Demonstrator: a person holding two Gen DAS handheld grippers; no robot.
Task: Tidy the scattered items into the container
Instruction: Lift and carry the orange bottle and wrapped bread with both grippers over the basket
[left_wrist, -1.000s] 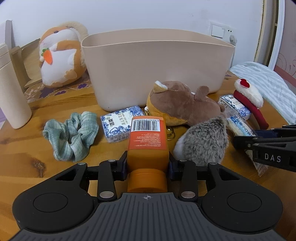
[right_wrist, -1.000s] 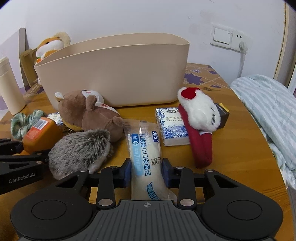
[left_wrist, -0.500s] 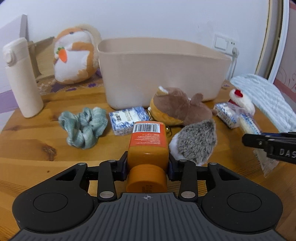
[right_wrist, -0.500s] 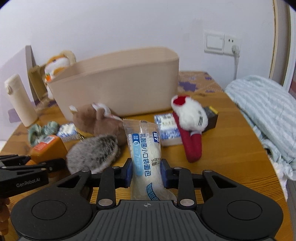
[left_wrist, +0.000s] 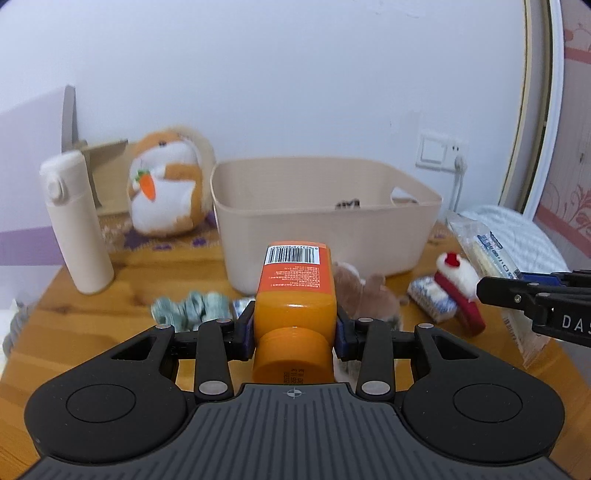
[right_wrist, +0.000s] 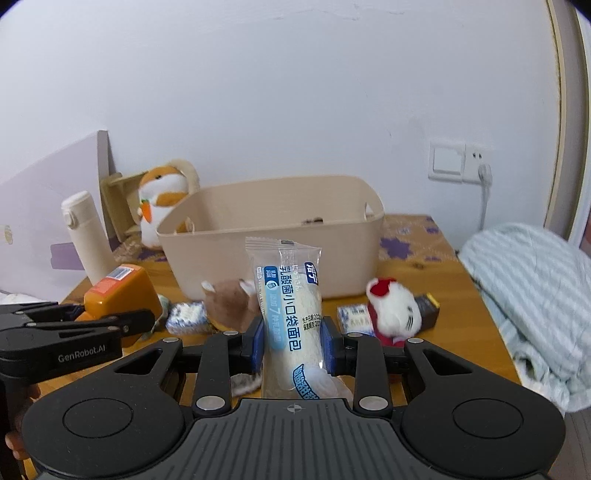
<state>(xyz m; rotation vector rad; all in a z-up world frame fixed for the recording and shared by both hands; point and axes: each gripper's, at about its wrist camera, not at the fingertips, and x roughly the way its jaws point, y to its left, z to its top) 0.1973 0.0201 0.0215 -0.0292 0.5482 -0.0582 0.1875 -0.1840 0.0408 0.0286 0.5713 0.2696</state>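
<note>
My left gripper (left_wrist: 295, 332) is shut on an orange bottle (left_wrist: 295, 291) with a barcode label, held above the table in front of the beige container (left_wrist: 325, 225). My right gripper (right_wrist: 293, 345) is shut on a clear bread packet (right_wrist: 291, 310) with blue print, also lifted, facing the container (right_wrist: 273, 240). Something small and dark lies inside the container. On the table below lie a brown plush (right_wrist: 232, 302), a green scrunchie (left_wrist: 188, 308), blue-patterned tissue packs (right_wrist: 354, 319) and a red-and-white plush (right_wrist: 393, 312).
A cream flask (left_wrist: 75, 225) and an orange hamster plush (left_wrist: 166, 192) stand at the back left. A striped blanket (right_wrist: 528, 288) lies off the table's right edge. A small dark box (right_wrist: 426, 310) sits behind the red-and-white plush. A wall socket (right_wrist: 460, 162) is behind.
Both grippers have risen and pulled back with their loads, so the container's inside now shows. The table items have dropped lower in view.
</note>
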